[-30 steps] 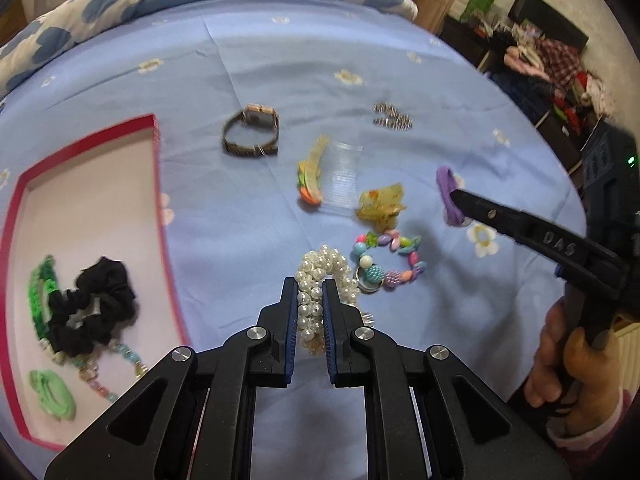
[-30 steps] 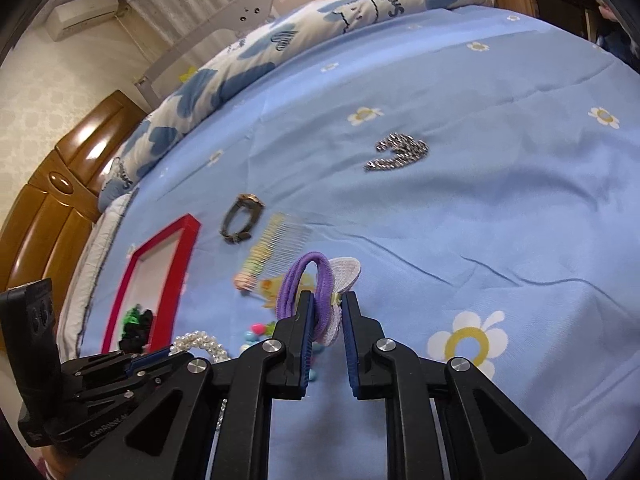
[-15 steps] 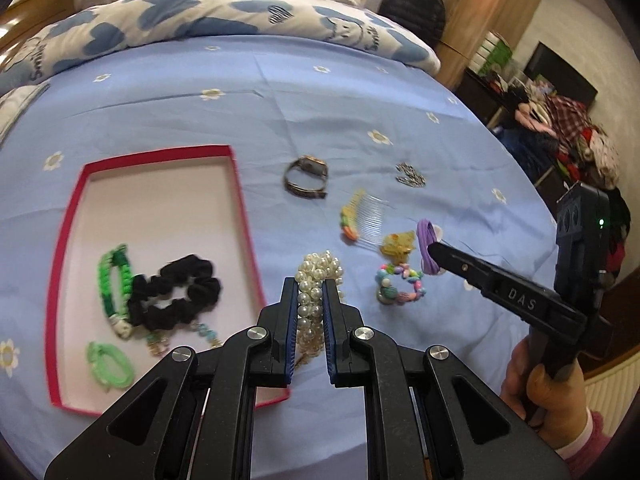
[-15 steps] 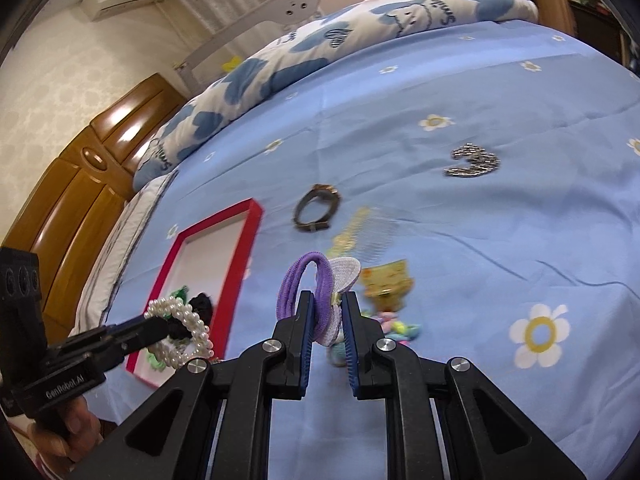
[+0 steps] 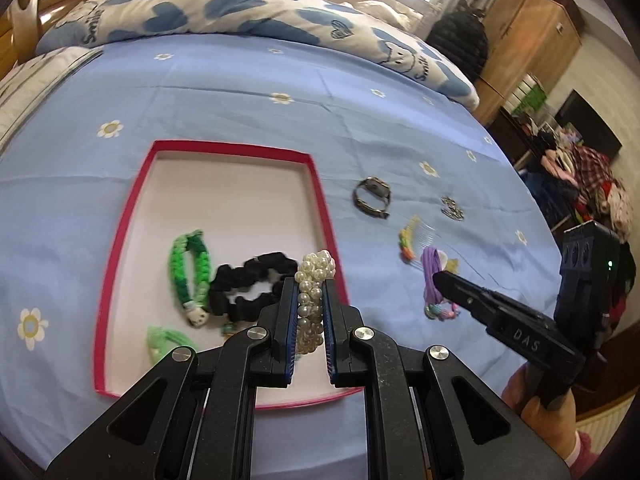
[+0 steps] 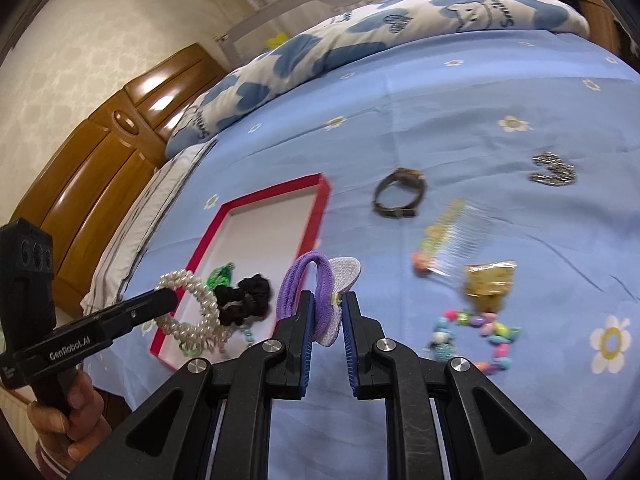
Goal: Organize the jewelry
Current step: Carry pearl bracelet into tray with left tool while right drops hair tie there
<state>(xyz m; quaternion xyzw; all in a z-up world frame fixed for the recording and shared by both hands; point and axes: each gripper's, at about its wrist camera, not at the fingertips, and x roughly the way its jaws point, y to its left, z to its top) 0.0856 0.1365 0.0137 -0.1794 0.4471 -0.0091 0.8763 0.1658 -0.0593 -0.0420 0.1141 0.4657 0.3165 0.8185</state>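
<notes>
Now left gripper (image 5: 308, 300) angled down, clamping pearl bracelet (image 5: 312, 280)

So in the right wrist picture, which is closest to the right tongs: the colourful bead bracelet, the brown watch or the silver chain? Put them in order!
From the right tongs, which hold a purple hair tie:
1. Colourful bead bracelet, just to their right on the blue sheet.
2. Brown watch, farther up, near the middle.
3. Silver chain, farthest, upper right.
</notes>
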